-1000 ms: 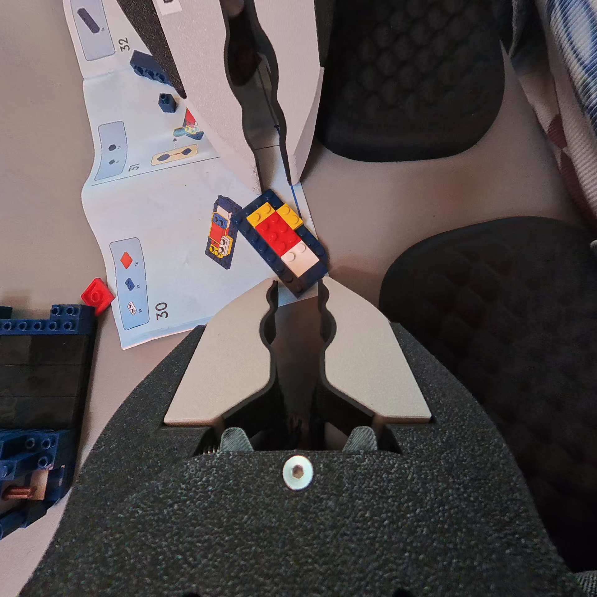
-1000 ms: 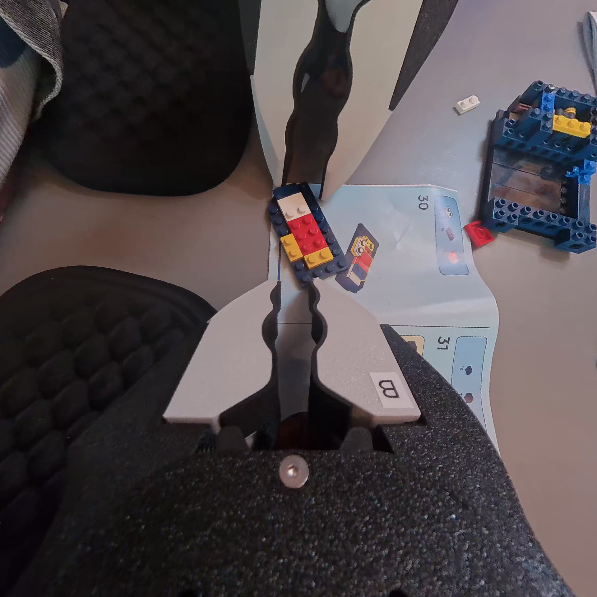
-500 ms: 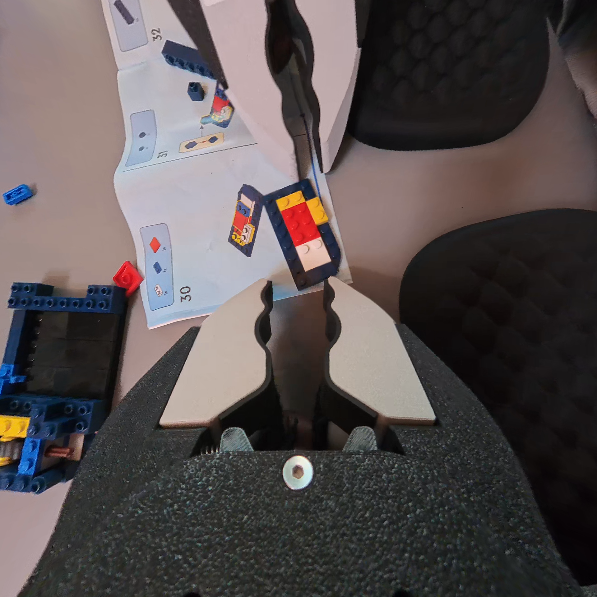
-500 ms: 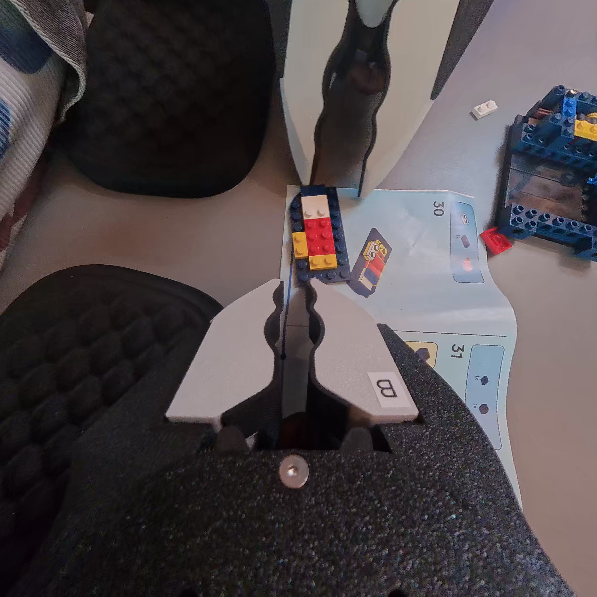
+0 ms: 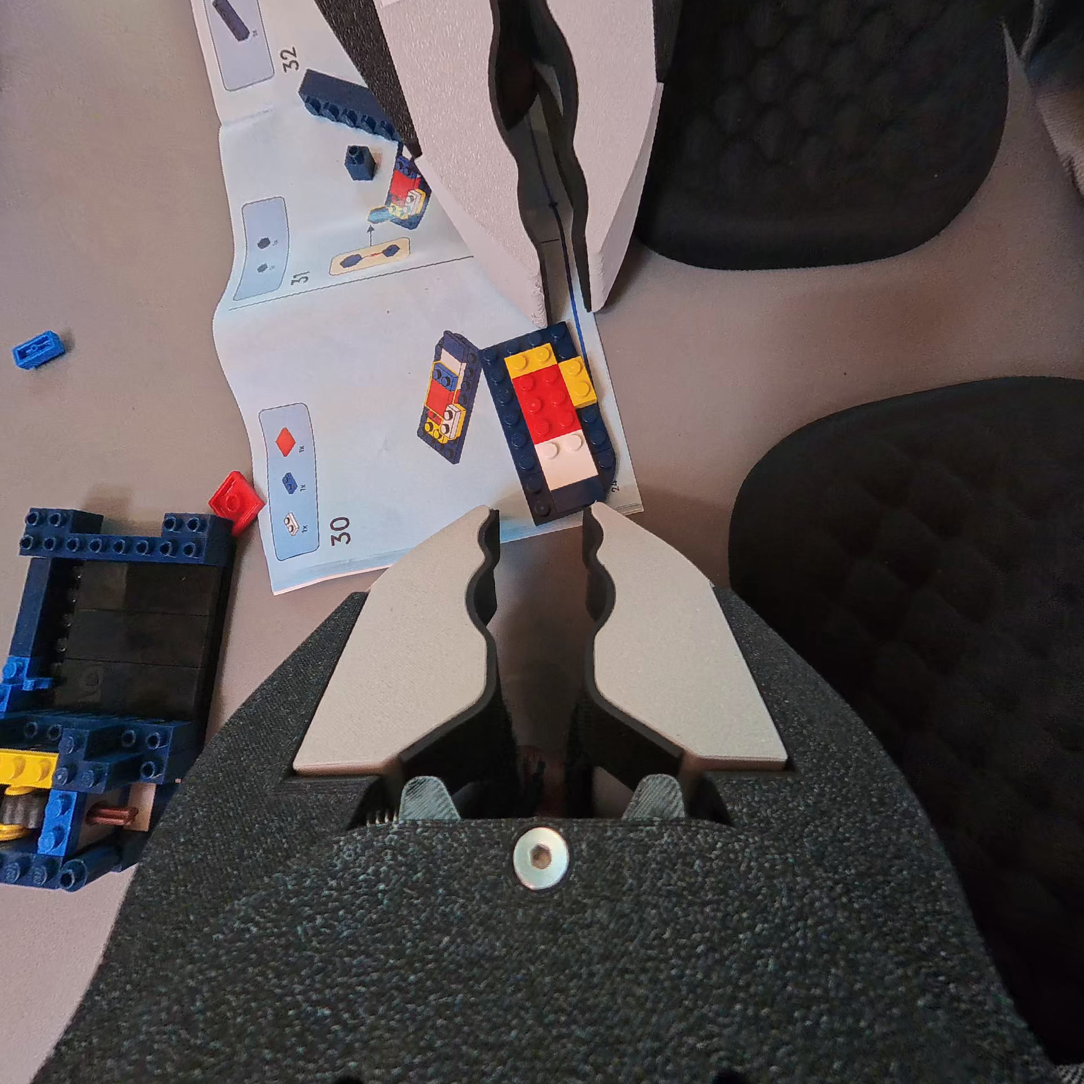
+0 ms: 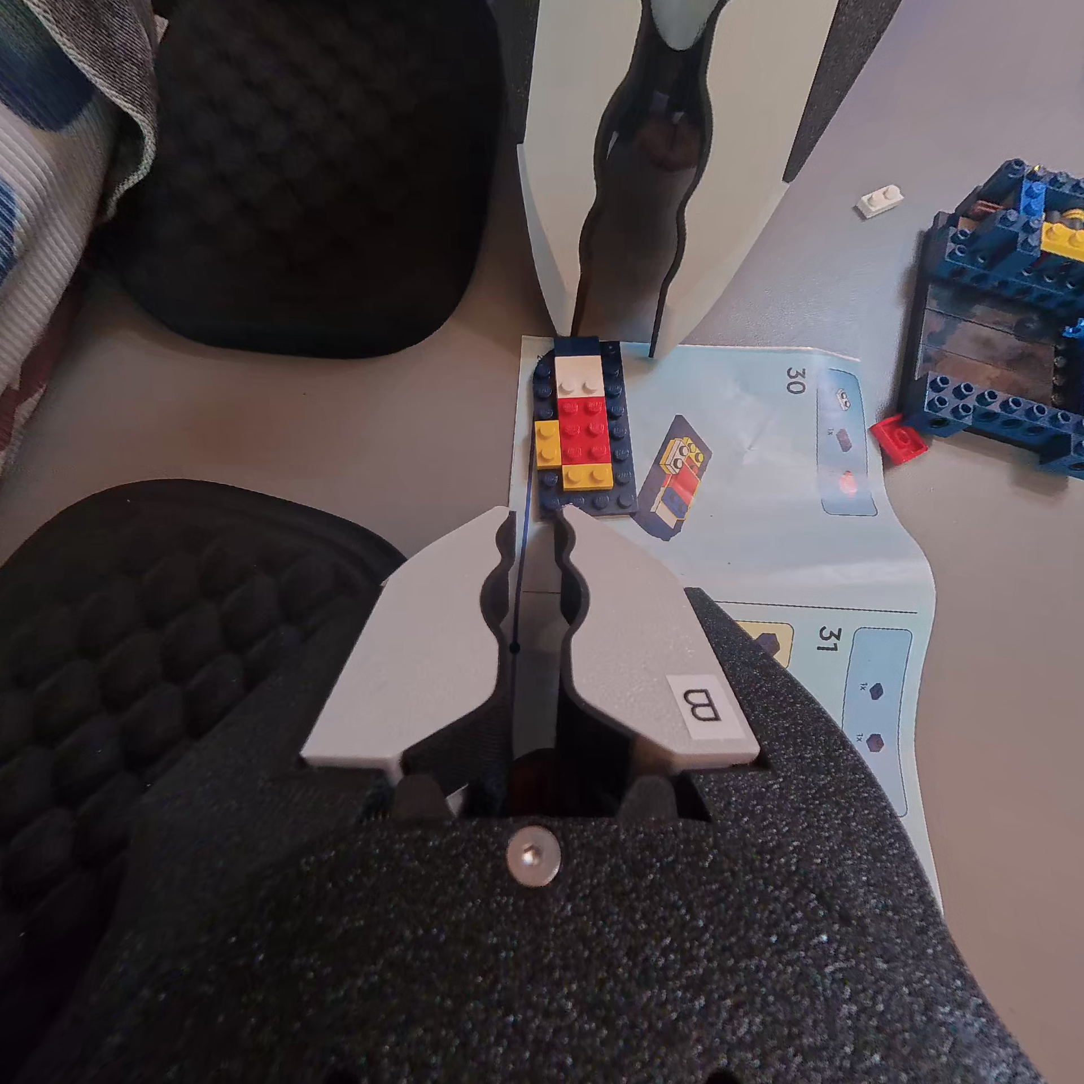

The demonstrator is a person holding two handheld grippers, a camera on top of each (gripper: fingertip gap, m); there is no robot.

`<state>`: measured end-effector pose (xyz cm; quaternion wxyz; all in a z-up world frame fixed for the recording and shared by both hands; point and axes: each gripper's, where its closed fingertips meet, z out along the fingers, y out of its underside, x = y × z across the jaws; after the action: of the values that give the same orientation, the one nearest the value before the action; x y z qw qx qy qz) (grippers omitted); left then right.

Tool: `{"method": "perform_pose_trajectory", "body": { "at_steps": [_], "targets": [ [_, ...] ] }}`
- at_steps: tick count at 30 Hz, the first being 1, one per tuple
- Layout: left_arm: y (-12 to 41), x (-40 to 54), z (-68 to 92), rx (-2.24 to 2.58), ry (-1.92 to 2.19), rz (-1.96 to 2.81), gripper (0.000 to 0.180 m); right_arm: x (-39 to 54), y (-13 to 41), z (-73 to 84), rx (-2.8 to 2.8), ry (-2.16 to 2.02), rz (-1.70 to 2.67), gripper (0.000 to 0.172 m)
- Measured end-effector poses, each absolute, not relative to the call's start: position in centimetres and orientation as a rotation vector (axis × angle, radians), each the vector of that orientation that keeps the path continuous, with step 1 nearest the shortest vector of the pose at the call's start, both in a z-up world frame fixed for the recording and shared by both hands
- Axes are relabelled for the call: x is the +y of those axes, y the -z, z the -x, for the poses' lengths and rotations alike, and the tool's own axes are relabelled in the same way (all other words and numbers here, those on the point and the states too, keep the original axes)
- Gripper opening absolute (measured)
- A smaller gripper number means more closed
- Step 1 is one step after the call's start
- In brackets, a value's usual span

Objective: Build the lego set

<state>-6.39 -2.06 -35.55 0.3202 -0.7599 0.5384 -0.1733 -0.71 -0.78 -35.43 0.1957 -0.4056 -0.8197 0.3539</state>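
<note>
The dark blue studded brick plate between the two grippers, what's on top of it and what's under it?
On the dark blue studded plate sit two yellow plates, a red plate and a white plate. It lies on the pale blue instruction sheet; the print beneath it is covered.

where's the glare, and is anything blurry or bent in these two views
Right wrist view: sheen washes out the pale blue paper instruction sheet near its far end; the dark blue brick frame shows a glossy reflection. Left wrist view: evenly lit and sharp, but the sheet's edges bow from wide-angle distortion.
</note>
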Motion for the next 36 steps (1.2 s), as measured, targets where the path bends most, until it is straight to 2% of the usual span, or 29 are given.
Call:
{"method": "perform_pose_trajectory", "body": {
  "at_steps": [25,32,36],
  "targets": [
    [35.6,-2.1,6.7,1.413,0.454,2.005,0.025,-0.9,35.4,0.6,-2.304,-0.990,1.129,0.012],
    [34.8,-2.8,6.0,1.375,0.576,1.991,0.035,-0.7,35.1,0.7,-2.287,-1.001,1.134,0.012],
    [34.8,-2.8,5.4,1.360,0.623,1.997,0.041,-0.5,34.4,1.1,-2.226,-1.040,1.149,0.022]
  ]
}}
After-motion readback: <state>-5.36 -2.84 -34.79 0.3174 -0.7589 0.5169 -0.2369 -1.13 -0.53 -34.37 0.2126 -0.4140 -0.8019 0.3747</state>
